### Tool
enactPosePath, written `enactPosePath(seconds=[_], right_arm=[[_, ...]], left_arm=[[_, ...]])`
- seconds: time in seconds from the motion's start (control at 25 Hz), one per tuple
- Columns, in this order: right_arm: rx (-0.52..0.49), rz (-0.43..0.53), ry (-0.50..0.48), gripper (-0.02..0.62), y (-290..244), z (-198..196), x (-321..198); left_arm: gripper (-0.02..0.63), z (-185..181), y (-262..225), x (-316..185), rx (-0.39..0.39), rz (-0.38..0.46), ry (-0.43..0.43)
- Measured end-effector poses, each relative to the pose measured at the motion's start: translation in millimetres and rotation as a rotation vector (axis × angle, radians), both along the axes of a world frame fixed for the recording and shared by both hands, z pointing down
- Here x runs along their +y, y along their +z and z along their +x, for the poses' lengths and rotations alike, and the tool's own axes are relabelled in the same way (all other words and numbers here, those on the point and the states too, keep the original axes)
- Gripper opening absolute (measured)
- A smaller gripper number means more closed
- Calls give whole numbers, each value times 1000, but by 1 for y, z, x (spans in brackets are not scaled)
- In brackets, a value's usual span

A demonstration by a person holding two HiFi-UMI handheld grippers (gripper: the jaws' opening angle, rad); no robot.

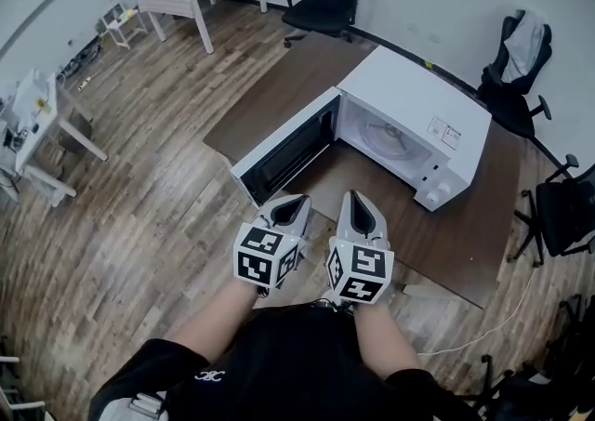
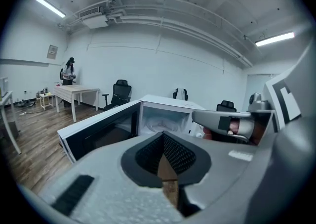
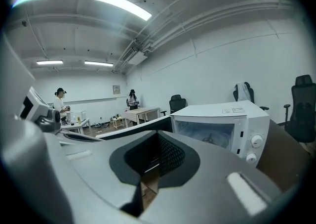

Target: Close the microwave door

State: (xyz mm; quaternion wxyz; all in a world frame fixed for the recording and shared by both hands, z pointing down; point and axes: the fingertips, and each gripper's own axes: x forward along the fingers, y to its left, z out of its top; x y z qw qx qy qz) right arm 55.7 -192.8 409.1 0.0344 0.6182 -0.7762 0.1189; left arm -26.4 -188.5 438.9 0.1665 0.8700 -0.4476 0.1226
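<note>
Bare forearms and a black shirt, cut off at six o'clock, fill the head view's bottom edge. Beyond them a brown table runs from eleven to five o'clock, its middle hidden under the white microwave. That oven sits right of centre, with its long axis from ten to four o'clock and its cavity facing seven o'clock. Its door stands wide open, hinged at the cavity's left, free end pointing to about eight o'clock; no handle can be made out. Side by side near the door, clear of it, hover the left gripper and the right gripper, each with jaws pressed together on nothing. Two knobs show, their markings too small to read.
</note>
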Motion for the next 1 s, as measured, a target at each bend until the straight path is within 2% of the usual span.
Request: enactPosePath(seconds=[0.32,0.6,0.72,0.8,1.0], right_arm=[[-33,-25,-109,8,10,16,-32],[-40,-49,-139,8,23,5,-53],[-47,-66,-132,8,27,-5,-67],[-43,-70,-139,8,28,-16,-75],[-17,-62,-167,8,25,-48,-87]], left_arm=[[12,9,9,-17,-33,-33,-137],[12,-6,12,-28,-31,-52,-111],[11,-25,5,-34,-45,-21,-86],[11,-44,-7,-38,-25,13,-76],[9,-106,-30,-44,-8,164,-71]])
